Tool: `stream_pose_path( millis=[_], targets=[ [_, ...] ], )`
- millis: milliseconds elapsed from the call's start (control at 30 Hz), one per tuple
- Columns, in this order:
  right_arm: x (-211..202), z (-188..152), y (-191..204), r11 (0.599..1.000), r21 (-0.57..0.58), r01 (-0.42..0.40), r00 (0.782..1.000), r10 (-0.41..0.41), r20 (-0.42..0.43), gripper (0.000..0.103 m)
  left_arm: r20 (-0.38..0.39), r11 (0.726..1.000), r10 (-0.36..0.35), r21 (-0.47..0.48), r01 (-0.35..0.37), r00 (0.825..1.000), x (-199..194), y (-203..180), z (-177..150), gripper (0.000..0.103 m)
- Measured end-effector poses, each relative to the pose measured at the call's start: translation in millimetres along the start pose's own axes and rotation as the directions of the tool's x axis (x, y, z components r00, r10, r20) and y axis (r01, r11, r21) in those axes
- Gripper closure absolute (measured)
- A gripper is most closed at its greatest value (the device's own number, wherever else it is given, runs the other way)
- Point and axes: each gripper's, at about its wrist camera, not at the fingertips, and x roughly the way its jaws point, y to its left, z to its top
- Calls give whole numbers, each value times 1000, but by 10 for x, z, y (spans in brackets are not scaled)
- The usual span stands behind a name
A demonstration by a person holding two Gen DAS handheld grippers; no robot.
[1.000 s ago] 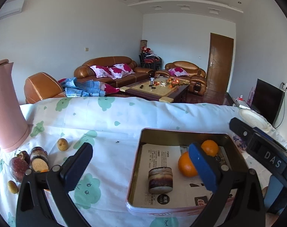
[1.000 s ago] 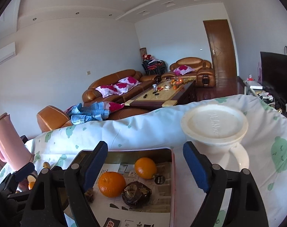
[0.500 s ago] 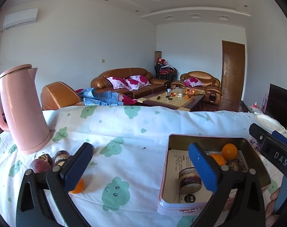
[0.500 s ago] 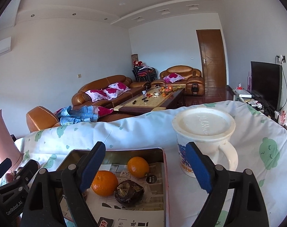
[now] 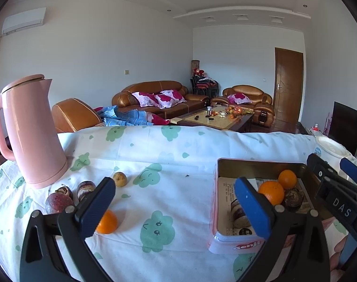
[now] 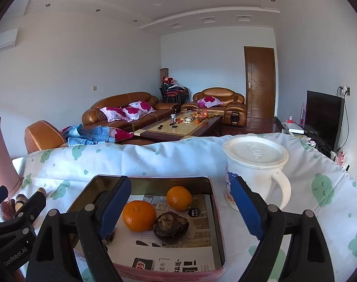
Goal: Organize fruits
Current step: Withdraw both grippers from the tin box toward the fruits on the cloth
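Loose fruit lies to your left, the tin to your right; that split decides the next reach

- Left tool (image 5: 175, 208): spread wide, nothing between the pads. It points across the counter (image 5: 178, 148) at a shallow downward tilt
- Nearest loose piece: the orange (image 5: 107, 221) on the cloth, tucked just behind the left-hand blue pad, so it sits left of the tool's centre line, not between the pads. To take it you would likely have to swing the tool left and dip
- Further left and a little beyond: a reddish passion fruit (image 5: 58, 202), two dark shrivelled fruits beside it, and a small yellowish fruit (image 5: 119, 179), all clustered near the foot of the pink kettle (image 5: 29, 131)
- Right tool (image 6: 178, 213): also spread, pinching nothing. It hangs over the near part of the pink-rimmed tin (image 6: 217, 213)
- In the tin: two oranges, one near (image 6: 139, 215) and one further back (image 6: 179, 197), a dark wrinkled fruit (image 6: 171, 226) touching the near orange, all on printed paper. A fourth, banded fruit shows in the left view, mostly hidden by a pad
- White lidded mug (image 6: 256, 171) stands just beside the tin's right wall; mind it on any rightward sweep
- Judgement: the left hand is clearly nearer every loose piece; round fruit gives no long axis to align with, so approach direction is free
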Motion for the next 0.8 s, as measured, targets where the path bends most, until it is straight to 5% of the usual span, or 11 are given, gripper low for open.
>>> stream_pose_path(
  millis=[800],
  targets=[
    [-246, -135, 620, 1000, 0, -23, 999, 23, -44, 16, 3, 998, 36, 50, -36, 999, -106, 790, -41, 0]
  ],
)
